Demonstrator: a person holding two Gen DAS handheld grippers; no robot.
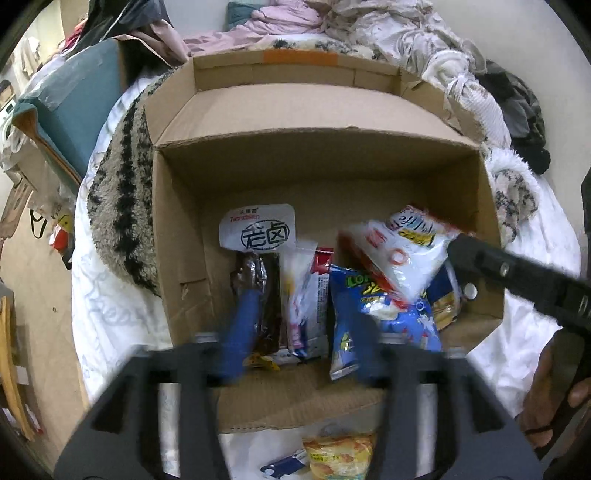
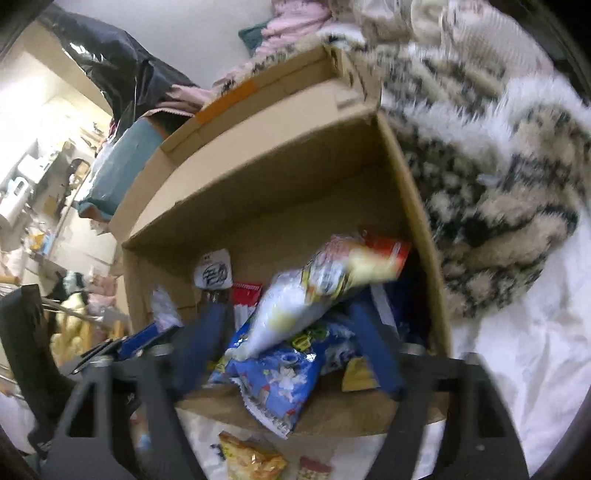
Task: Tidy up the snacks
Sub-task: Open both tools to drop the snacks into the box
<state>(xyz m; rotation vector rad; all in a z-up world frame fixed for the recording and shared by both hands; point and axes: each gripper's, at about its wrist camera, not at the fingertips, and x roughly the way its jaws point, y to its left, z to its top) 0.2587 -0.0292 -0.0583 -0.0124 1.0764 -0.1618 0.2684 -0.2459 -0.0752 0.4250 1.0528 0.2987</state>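
An open cardboard box on the bed holds several snack packs: a dark foil pack with a white label, a white and red pack, a blue bag and a white and red bag on top. My left gripper is open and empty over the box's near side. My right gripper is open, its blue fingers on either side of the white and red bag, which lies loose and blurred over the blue bag. The right gripper's black body reaches into the left wrist view.
A yellow snack bag and a small blue pack lie on the white sheet in front of the box. A striped fluffy blanket lies around the box. Clothes pile behind it. A teal box stands at left.
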